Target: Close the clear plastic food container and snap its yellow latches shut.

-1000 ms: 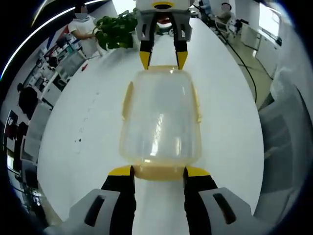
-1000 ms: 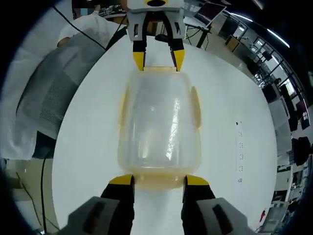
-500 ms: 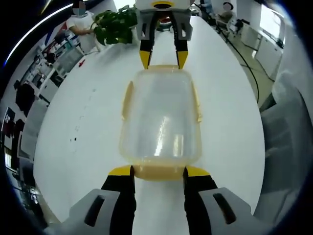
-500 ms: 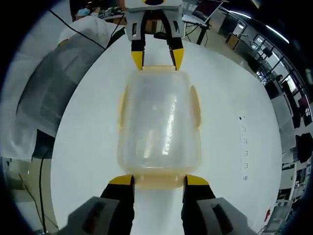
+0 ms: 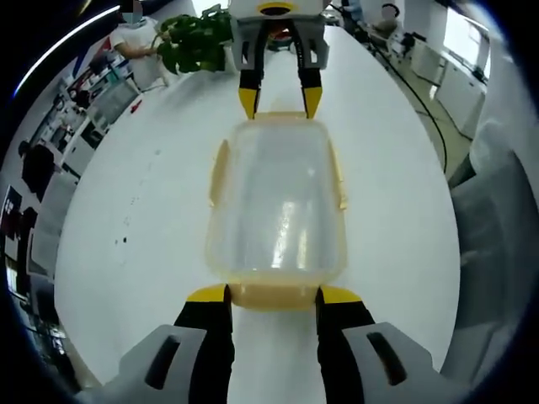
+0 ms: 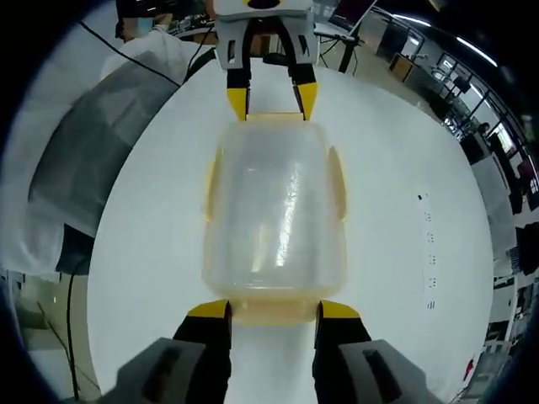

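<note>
container: we saw the clear container [image 5: 276, 206] lidded on the white worktop [image 5: 126, 210].
left tool [image 5: 271, 296]: jaws apart, flanking 1 yellow end latch [image 5: 274, 295].
right tool [image 6: 271, 313]: jaws apart at the opposite end latch [image 6: 274, 311].

Clear lidded container [image 5: 276, 206] with yellow latches [image 5: 219, 172] lies flat.

- Left gripper view: rides low on the left tongs [image 5: 273, 296], looks down the length of the clear container [image 5: 276, 202] from one short end, close in; potted plant [image 5: 195, 40] beyond the container's far end.
- Right gripper view: on the right tongs [image 6: 273, 308], faces the opposite short end of the container [image 6: 274, 210], equally near.
- Shared: the container, white desk [image 5: 126, 219], and each view catches the opposing tongs at the container's far end.
</note>
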The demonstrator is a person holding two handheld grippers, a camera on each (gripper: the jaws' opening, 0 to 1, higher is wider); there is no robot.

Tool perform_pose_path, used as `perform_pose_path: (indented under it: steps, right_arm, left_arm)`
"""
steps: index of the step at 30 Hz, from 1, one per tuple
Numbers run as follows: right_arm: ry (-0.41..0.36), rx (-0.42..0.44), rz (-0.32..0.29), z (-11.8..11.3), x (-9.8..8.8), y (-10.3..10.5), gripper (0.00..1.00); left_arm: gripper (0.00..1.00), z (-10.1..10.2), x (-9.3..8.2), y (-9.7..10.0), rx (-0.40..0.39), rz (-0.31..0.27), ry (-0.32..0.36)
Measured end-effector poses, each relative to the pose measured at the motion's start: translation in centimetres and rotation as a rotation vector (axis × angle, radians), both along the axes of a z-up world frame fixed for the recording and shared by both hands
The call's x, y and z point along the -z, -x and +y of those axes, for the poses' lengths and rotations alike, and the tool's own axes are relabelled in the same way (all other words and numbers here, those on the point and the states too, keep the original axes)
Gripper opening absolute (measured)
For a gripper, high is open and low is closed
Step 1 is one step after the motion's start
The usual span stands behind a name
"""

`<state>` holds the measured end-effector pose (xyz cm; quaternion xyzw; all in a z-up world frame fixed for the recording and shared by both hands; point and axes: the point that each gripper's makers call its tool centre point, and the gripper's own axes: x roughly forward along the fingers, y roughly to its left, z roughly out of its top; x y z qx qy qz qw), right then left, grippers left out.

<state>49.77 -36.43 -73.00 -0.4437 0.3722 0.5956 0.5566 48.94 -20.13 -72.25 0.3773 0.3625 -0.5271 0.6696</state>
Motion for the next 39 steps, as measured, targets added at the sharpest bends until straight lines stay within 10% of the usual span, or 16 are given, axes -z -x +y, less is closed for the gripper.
perform_pose_path:
  steps: [39]
  right_arm:
    - [0.009,0.000,0.056,-0.1,1.5,0.1,0.37]
  left_arm:
    - [0.37,-0.2,1.8,0.3,0.017,0.037,0.015]
